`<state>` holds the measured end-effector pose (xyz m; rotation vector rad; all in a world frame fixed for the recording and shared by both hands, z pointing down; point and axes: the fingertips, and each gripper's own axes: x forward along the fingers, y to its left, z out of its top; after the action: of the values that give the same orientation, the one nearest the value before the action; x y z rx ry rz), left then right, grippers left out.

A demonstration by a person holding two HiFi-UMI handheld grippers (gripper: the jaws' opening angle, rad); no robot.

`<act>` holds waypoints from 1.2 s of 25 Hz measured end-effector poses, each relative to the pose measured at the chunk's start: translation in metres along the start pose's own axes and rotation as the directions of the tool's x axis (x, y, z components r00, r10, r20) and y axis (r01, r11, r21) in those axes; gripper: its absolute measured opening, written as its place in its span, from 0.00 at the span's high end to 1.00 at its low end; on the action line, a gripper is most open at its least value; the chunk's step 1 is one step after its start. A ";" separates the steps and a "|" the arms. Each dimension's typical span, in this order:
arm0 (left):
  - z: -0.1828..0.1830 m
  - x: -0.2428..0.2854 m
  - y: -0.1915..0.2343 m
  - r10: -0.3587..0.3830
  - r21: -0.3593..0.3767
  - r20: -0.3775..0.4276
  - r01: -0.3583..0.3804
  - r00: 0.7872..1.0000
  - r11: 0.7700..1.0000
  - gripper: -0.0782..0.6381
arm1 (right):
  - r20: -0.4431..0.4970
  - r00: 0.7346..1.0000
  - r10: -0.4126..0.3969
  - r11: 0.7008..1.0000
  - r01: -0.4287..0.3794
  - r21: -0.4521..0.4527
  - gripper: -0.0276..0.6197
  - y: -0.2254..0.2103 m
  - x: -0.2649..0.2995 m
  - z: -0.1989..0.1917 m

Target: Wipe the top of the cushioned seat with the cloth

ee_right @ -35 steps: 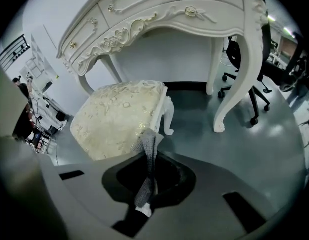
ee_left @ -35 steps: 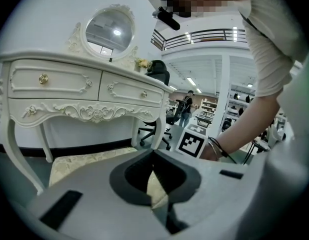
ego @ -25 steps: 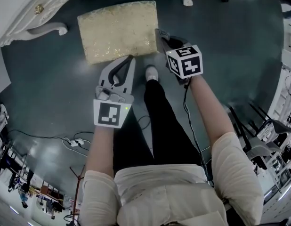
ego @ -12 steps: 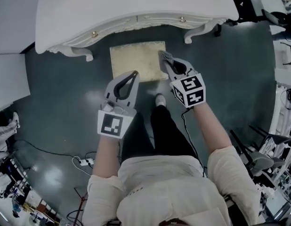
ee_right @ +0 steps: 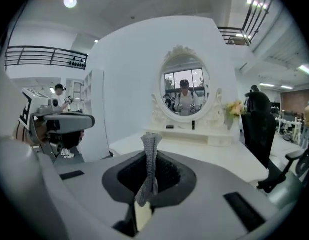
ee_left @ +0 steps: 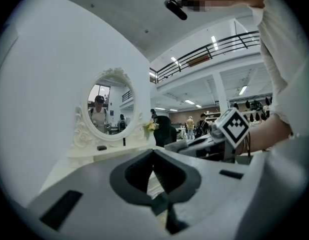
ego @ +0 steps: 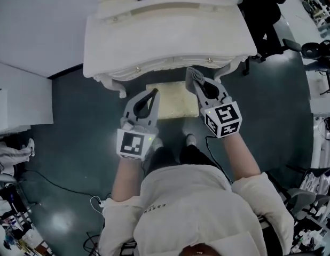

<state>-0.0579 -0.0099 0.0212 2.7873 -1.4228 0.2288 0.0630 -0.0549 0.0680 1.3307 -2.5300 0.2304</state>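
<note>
The cushioned seat point(ego: 174, 100), a pale yellow patterned pad, sits half tucked under the white dressing table point(ego: 170, 36). My left gripper point(ego: 153, 93) hovers over the seat's left edge, shut with nothing in it; its jaws point(ee_left: 154, 153) point up at the table. My right gripper point(ego: 190, 72) is raised over the seat's right edge by the table's front. It is shut on a grey knit cloth point(ee_right: 150, 166), which stands up in a narrow strip between the jaws.
An oval mirror point(ee_right: 184, 91) stands on the table, with small items and flowers point(ee_right: 234, 108) beside it. A black office chair point(ego: 266, 15) is at the right, a white cabinet point(ego: 18, 97) at the left. Cables point(ego: 53, 183) lie on the dark floor.
The view has pulled back and up, so the seat looks smaller and the dressing table has come into sight. Both grippers have lifted away from the seat top, still shut.
</note>
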 end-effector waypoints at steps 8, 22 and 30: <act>0.063 -0.032 0.018 0.021 0.096 0.066 -0.027 0.998 0.995 0.89 | 0.161 0.987 -0.002 0.998 0.013 -0.068 0.91 0.019 -0.037 0.087; 0.095 -0.032 0.035 0.036 0.123 0.099 -0.048 0.994 0.991 0.89 | 0.275 0.960 -0.049 0.996 0.069 -0.061 0.91 0.002 -0.059 0.125; 0.089 -0.027 0.038 0.057 0.118 0.069 -0.065 0.996 0.991 0.89 | 0.259 0.966 -0.016 0.998 0.032 -0.056 0.91 0.003 -0.050 0.121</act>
<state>-0.0930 -0.0164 -0.0729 2.8739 -1.5617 0.2339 0.0672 -0.0460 -0.0629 1.4512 -2.7047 -0.0278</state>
